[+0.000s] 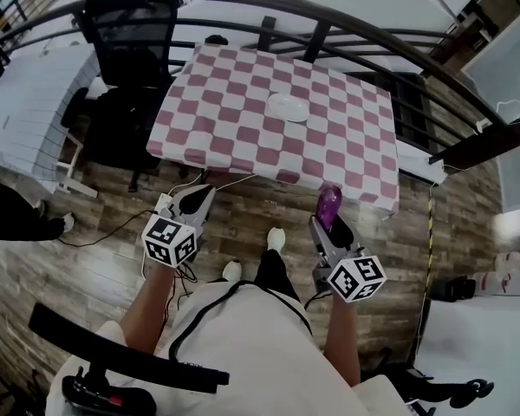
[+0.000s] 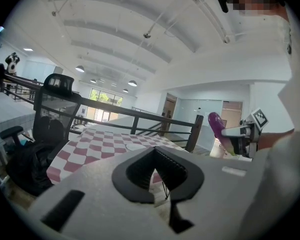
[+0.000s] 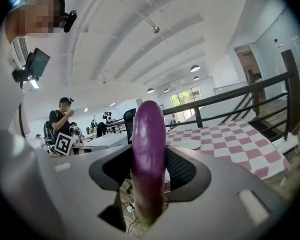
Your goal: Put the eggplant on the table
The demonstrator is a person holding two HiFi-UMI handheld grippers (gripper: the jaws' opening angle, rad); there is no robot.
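A purple eggplant stands upright between the jaws of my right gripper, which is shut on its lower part. In the right gripper view the eggplant fills the middle, with the pads pressed against both its sides. The table, covered in a pink-and-white checked cloth, lies ahead of both grippers, and a white plate rests on it. My left gripper hovers over the floor short of the table's near edge, shut and holding nothing. From the left gripper view the eggplant shows at the right.
A dark railing curves behind the table. A black office chair stands at the table's far left corner. A power strip with cables lies on the wooden floor under my left gripper. A person stands far off in the right gripper view.
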